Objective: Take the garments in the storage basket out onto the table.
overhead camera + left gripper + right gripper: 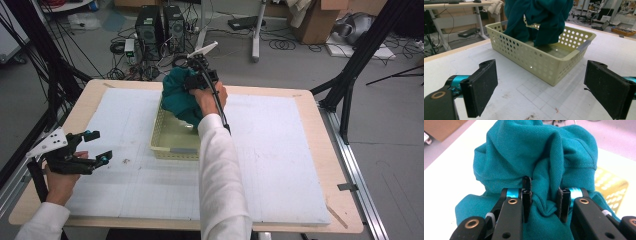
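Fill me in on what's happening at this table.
A person works with a gripper in each hand. The right gripper has its jaws clamped on a bunched teal cloth and holds it up over a pale yellow perforated basket, the cloth's lower end hanging down into it. The left gripper waits with jaws open and nothing between them, beside the basket on the white mat.

Both arms wear white sleeves [222, 175]. The left gripper [92, 147] is black with teal collars behind its flat pads and a pale three-cornered plate (holes dot it, probably screws). The right gripper [544, 195] has brass-ringed pivots and a black cable.
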A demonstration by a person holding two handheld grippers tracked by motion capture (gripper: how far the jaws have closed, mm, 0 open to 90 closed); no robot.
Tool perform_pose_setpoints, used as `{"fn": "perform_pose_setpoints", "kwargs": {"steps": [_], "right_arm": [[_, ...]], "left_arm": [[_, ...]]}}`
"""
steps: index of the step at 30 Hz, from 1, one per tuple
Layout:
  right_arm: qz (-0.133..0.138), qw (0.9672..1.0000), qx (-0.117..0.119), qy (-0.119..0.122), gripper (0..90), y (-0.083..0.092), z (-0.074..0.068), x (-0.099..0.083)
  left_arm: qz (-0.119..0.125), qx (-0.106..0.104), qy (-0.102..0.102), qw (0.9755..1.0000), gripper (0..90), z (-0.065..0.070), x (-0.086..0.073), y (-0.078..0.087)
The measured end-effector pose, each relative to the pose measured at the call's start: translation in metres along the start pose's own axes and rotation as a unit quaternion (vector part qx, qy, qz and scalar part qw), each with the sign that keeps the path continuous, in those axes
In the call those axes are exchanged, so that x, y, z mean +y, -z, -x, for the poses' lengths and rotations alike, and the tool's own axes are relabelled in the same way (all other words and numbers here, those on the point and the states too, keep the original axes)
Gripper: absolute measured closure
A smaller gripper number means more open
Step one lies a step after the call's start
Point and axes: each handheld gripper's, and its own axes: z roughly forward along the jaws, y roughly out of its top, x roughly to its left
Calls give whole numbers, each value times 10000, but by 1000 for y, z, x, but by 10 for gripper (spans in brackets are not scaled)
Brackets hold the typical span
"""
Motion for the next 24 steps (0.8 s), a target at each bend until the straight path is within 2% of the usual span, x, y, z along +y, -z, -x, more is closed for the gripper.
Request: {"fn": "perform_pose_setpoints", "kwargs": {"steps": [9, 12, 13, 14, 21, 22, 24], "right_arm": [[324, 9995, -32, 23, 736, 37, 4, 11], [387, 9992, -97, 9, 736, 56, 9, 11], [387, 9992, -97, 9, 736, 56, 9, 11], [458, 9988, -145, 7, 736, 66, 12, 11], [676, 9972, -312, -70, 735, 105, 23, 11], [676, 9972, -312, -70, 735, 105, 23, 11], [719, 9966, -386, -75, 735, 121, 28, 9]], "left_arm": [[-13, -5, -21, 10000, 119, 0, 0, 0], [-32, -2, -15, 10000, 119, 0, 0, -1], [-34, -2, -20, 10000, 119, 0, 0, -1], [-40, 9, -20, 10000, 119, 0, 0, -1], [-65, 17, -39, 10000, 119, -1, 0, -1], [-78, 9, -44, 10000, 119, -1, 0, -2], [-91, 9, -34, 10000, 119, -1, 0, -3]]}}
